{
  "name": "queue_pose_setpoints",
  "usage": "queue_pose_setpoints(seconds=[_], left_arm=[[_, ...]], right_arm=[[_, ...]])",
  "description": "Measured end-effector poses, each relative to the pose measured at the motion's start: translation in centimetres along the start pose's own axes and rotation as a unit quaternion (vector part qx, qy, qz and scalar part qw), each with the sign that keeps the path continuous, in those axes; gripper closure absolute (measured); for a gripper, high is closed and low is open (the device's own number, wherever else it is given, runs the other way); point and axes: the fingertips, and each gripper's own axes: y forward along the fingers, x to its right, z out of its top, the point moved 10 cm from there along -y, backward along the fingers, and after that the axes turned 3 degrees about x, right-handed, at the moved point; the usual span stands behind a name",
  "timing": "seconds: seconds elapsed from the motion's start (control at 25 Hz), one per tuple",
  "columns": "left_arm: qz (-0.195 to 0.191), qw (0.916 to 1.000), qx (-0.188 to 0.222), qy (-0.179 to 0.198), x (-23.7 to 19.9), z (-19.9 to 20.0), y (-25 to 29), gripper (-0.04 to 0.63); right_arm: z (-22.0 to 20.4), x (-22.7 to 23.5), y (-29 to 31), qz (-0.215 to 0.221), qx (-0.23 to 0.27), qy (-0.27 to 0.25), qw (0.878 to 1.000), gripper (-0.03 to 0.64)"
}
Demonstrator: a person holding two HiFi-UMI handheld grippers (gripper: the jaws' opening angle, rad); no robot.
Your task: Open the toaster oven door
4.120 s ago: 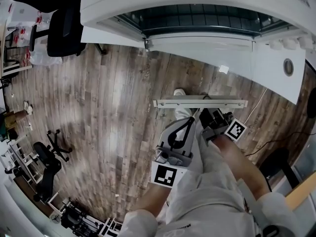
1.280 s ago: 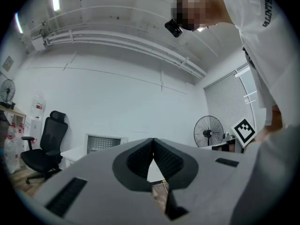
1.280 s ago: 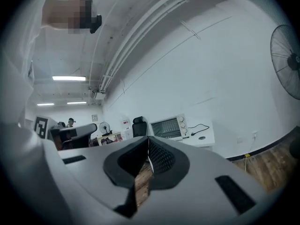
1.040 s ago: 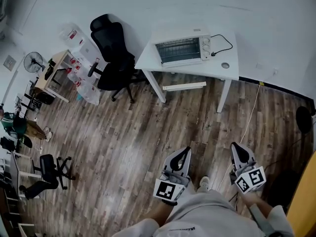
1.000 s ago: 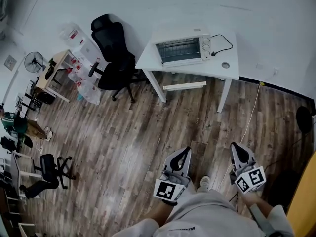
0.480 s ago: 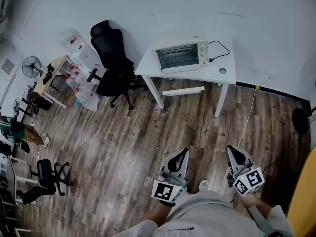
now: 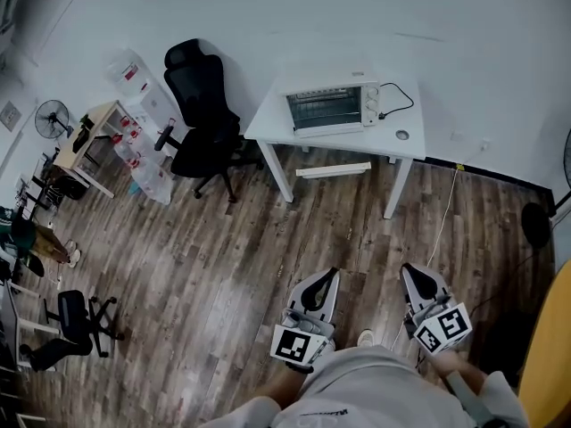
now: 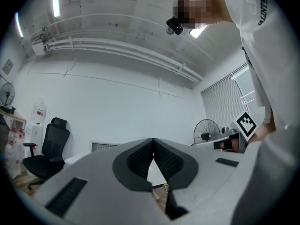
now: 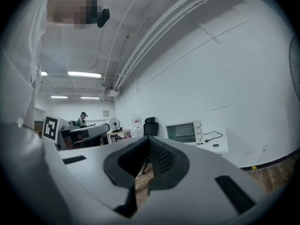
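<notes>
We had backed away across the wooden floor [image 7: 223,266]; the white table [image 7: 410,141] and toaster oven [image 7: 332,108] sat small at upper centre, well apart from us. The left gripper [image 7: 331,275] and right gripper [image 7: 410,269], at lower centre, were clenched on nothing, with the door beyond reach.

Even, cool-white room light; shadows faint. Head view: heavy fisheye, straight lines bow, corners dim; pale sheen on floor [image 7: 205,301] at 7 o'clock; oven [image 7: 332,108] small but crisp. Right gripper view: ceiling tubes [image 9: 84,74] glow at 10 o'clock. Left gripper view: tube [image 8: 56,1] flares at 11 o'clock. Both ringed black, foreground soft.
</notes>
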Motion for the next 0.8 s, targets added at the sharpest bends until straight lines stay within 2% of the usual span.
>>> queue_pose_setpoints(seconds=[0.12,0.28,0.52,0.8], left_arm=[[-0.001,1.0,0.003,0.006,-0.5,0.1,-0.3,0.588],[-0.005,1.0,0.001,-0.003,-0.8,0.2,-0.6,0.588],[-0.009,0.9997,0.012,0.017,-1.5,-0.1,-0.7,0.588],[-0.011,0.9999,0.005,-0.003,-1.1,-0.2,-0.8,0.588]], right_arm=[[0.3,-0.6,0.2,-0.001,0.002,-0.009,1.0,0.601],[0.1,-1.1,0.5,-0.005,0.001,-0.008,1.0,0.601],[0.3,-1.5,0.6,-0.005,-0.002,-0.017,1.0,0.601],[0.1,-1.5,0.5,-0.008,-0.004,-0.012,1.0,0.601]])
